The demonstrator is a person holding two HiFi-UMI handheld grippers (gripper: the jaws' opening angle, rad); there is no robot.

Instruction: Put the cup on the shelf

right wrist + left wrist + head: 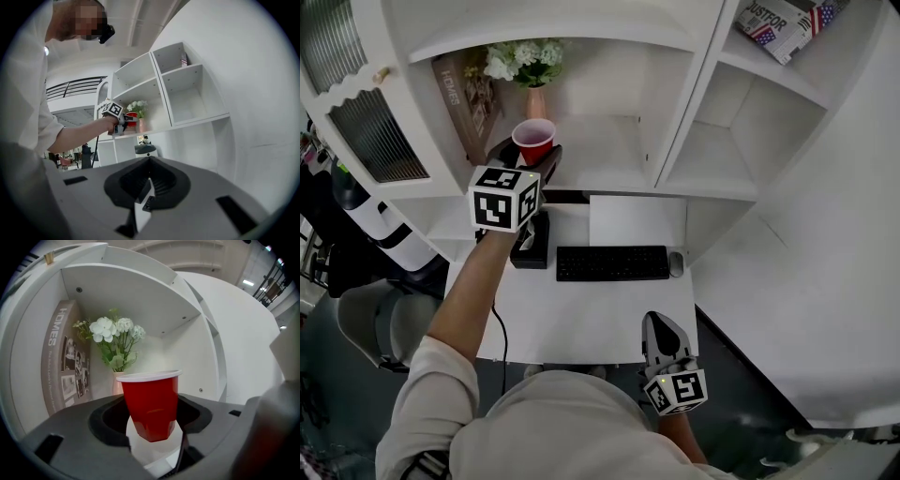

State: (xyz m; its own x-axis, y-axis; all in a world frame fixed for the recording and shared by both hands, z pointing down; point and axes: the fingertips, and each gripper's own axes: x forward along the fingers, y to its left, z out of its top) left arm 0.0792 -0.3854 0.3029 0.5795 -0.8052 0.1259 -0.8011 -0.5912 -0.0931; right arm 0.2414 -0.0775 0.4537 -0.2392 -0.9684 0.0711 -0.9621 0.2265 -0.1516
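Note:
A red plastic cup (532,141) with a white rim stands upright between the jaws of my left gripper (528,157), which is shut on its sides. Cup and gripper are over the white shelf (605,155), in its left compartment. In the left gripper view the cup (152,404) fills the middle, with my left gripper (152,430) round its lower half. Whether its base touches the shelf board I cannot tell. My right gripper (657,322) hangs low by the desk's front edge, shut and empty; in its own view the right gripper (146,185) points towards the shelf.
Behind the cup stand a pink vase with white flowers (526,64) and a leaning book (461,103). On the desk (581,319) lie a keyboard (612,262), a mouse (676,263) and a black box (530,242). A printed box (775,23) sits in the upper right compartment.

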